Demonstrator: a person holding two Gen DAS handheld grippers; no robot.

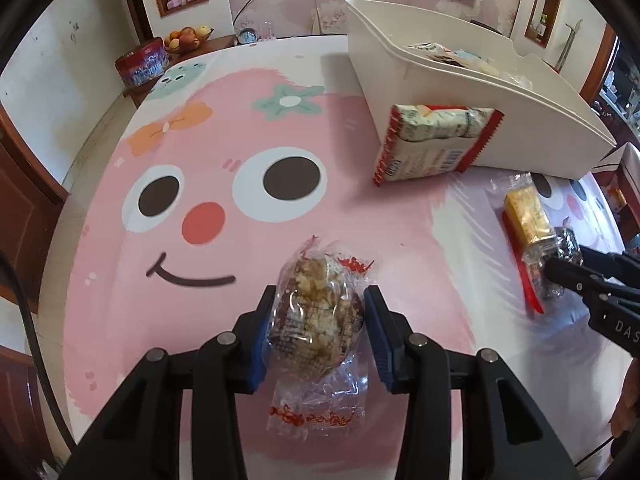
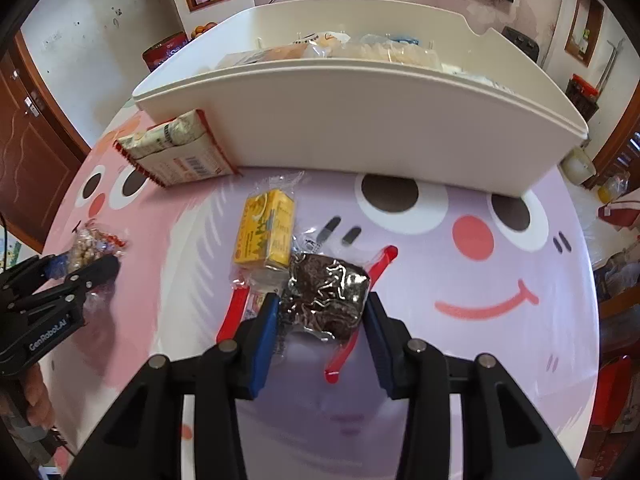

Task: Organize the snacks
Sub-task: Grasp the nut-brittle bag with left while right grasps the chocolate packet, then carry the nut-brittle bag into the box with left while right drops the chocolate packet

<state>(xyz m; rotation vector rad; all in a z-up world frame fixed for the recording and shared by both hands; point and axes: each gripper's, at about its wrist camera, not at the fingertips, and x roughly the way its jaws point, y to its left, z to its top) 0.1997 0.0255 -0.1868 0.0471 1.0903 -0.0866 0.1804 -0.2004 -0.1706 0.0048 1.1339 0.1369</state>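
On a cartoon-face tablecloth (image 1: 192,184), the left gripper (image 1: 318,320) clamps its blue pads on a clear-wrapped puffed-rice cake (image 1: 316,316) at six o'clock. The right gripper (image 2: 322,320) grips a dark brownie packet (image 2: 328,296), with a yellow snack (image 2: 266,236) at its eleven o'clock. A white bin (image 2: 360,120) of snacks stands at twelve o'clock, a red-edged packet (image 1: 432,140) leaning against its wall.

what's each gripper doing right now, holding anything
left gripper: shut on the clear-wrapped puffed rice cake.
right gripper: shut on the dark brown snack in crinkly clear wrap.
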